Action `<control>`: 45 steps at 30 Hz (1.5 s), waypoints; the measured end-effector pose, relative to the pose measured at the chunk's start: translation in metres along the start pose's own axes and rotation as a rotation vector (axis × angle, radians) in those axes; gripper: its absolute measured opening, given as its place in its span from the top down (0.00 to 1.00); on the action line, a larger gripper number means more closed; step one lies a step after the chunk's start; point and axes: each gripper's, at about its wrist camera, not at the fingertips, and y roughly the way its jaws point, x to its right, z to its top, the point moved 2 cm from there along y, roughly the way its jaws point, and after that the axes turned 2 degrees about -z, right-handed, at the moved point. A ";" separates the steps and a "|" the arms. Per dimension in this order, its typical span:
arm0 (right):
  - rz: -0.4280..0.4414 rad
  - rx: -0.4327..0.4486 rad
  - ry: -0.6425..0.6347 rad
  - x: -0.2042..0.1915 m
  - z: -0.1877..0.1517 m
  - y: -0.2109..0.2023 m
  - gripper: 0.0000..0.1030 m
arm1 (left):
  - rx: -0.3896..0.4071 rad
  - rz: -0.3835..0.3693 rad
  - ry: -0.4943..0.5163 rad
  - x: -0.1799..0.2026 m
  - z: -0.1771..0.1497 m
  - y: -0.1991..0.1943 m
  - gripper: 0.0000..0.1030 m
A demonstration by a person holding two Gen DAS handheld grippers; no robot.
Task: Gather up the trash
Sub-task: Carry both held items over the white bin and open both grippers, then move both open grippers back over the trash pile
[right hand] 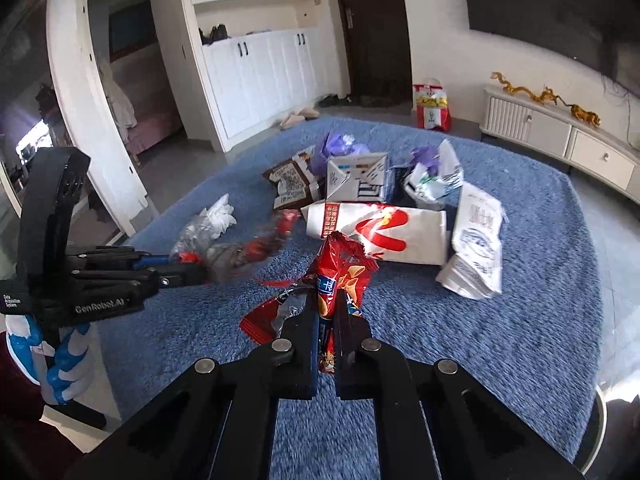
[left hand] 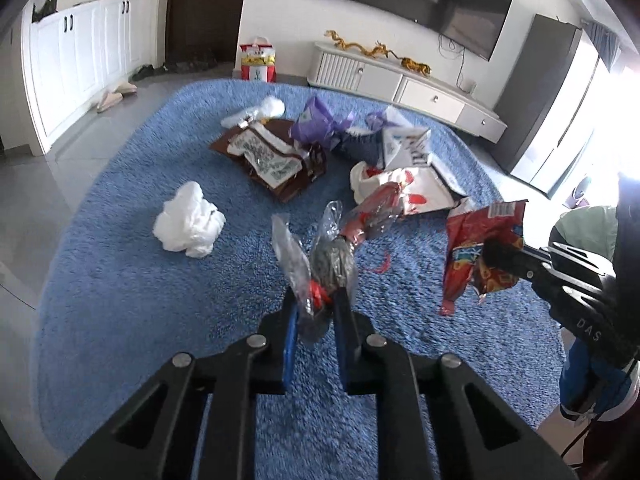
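I am holding my left hand-held gripper [left hand: 314,300] clamped on a crumpled clear plastic wrapper [left hand: 316,256] with a red bit inside, low in the centre of the left wrist view, above the blue rug [left hand: 120,288]. My right hand-held gripper [right hand: 326,300] is pinching a red chip bag [right hand: 344,272] at the centre of the right wrist view; the same bag is showing at the right of the left view. The remaining trash is lying in a heap in the upper middle of both frames: a white bag with a red mark [right hand: 380,228], a brown wrapper [left hand: 272,156], purple plastic [left hand: 316,120] and a white crumpled tissue [left hand: 188,220] off to the left.
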 end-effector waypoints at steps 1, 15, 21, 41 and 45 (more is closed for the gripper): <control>-0.004 0.010 0.004 0.002 -0.001 -0.005 0.95 | 0.008 -0.003 0.001 0.002 0.000 -0.005 0.86; -0.295 0.146 0.190 0.134 -0.050 -0.106 0.95 | 0.009 -0.181 0.219 0.136 0.041 -0.003 0.86; -0.451 0.096 0.255 0.207 -0.081 -0.119 0.95 | -0.095 -0.267 0.345 0.237 0.056 0.062 0.86; -0.617 -0.179 0.432 0.349 -0.161 -0.084 0.67 | -0.503 -0.407 0.350 0.392 0.021 0.253 0.76; -0.627 -0.173 0.450 0.344 -0.168 -0.096 0.65 | -0.501 -0.424 0.320 0.385 0.022 0.248 0.76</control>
